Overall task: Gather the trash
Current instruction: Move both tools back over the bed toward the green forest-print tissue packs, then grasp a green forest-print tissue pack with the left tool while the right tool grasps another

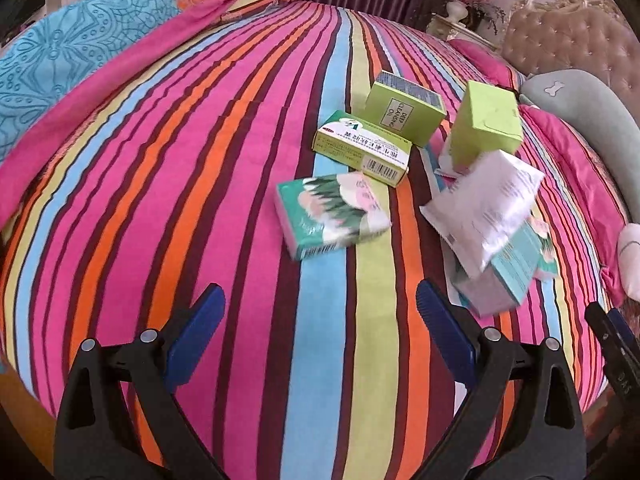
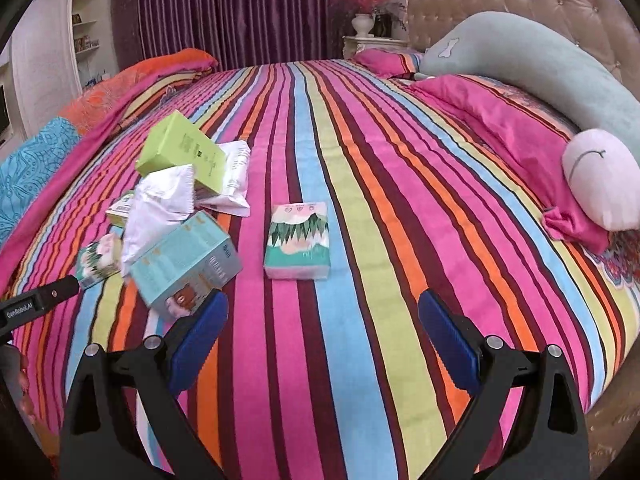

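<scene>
The trash lies in a loose cluster on the striped bedspread (image 1: pixel 180 200), and the tissue pack (image 1: pixel 332 212) with its green forest print serves as the marker for everything else. Just behind that pack sits a yellow-green medicine box (image 1: pixel 362 150) with a barcode on its end, and behind that again a lime box (image 1: pixel 404 110) printed "DEEP CLEANSING OIL". To the right of the pack a second lime carton (image 1: pixel 486 124) stands tilted, with a crumpled white pouch (image 1: pixel 486 204) below it resting on a teal carton (image 1: pixel 508 272); in the right wrist view the same teal carton (image 2: pixel 186 266) and white pouch (image 2: pixel 160 208) look blurred. In that view another white sachet (image 2: pixel 232 184) lies behind the lime carton (image 2: pixel 180 152), and a second forest-print tissue pack (image 2: pixel 297 242) lies flat and alone to the right of the heap. The left gripper (image 1: pixel 320 340) hangs above the bedspread, near side of the first pack, its blue-padded fingers (image 1: pixel 196 336) spread wide with nothing between them. The right gripper (image 2: pixel 322 344) is likewise spread wide and empty, just in front of the lone pack, its left pad close beside the teal carton. Farther right of the heap lie a pink pillow (image 2: pixel 500 128), a long grey-green bolster (image 2: pixel 540 68) and a tufted headboard (image 2: pixel 520 4); purple curtains (image 2: pixel 240 8) hang behind.
</scene>
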